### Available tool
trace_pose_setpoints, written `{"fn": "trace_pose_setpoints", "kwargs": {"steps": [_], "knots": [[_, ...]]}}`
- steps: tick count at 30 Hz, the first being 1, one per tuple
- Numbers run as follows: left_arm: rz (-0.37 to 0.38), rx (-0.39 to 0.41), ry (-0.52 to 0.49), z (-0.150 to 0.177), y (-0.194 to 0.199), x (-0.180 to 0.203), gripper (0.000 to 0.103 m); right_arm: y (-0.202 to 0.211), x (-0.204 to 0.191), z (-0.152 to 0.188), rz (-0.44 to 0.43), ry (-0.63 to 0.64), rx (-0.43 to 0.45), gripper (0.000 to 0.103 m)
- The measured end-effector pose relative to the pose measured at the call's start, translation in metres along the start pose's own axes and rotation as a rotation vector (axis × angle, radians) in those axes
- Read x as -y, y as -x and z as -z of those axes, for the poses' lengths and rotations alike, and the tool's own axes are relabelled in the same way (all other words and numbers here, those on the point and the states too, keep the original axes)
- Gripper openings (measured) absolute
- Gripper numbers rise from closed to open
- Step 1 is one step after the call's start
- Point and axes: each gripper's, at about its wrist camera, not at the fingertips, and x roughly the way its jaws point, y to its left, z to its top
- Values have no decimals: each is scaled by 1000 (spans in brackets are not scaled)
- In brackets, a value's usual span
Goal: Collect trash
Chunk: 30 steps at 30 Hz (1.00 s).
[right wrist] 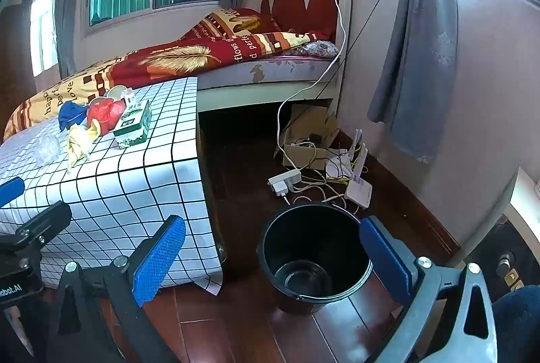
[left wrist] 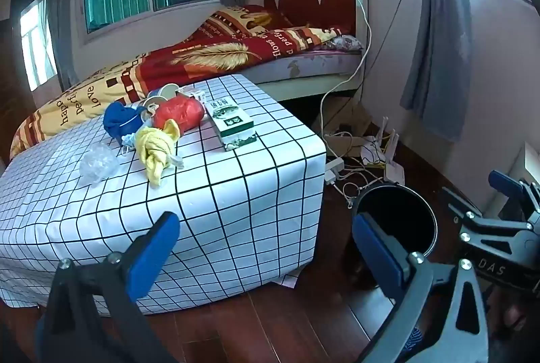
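Both claws, left and right, wide open, empty | black plastic bucket empty | step: start | next: reach crumpled yellow bag on checked tabletop.

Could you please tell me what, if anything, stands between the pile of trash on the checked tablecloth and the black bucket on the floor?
Nothing visible does. The trash pile lies on the checked table; the empty black bucket stands open on bare wooden floor beside it.
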Motion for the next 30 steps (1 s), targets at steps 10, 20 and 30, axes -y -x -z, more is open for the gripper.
{"fn": "trace_pose_setpoints", "kwargs": {"steps": [10, 20, 30], "knots": [[13, 8, 37, 3, 3, -8, 103, 0, -4, -1, -14, 29, 5, 103], [10, -3, 19, 4, -1, -5, 103, -2, -12, 0, -4, 29, 7, 103], [10, -5, 17, 5, -1, -4, 103, -1, -10, 0, -7, 22, 7, 103]]}}
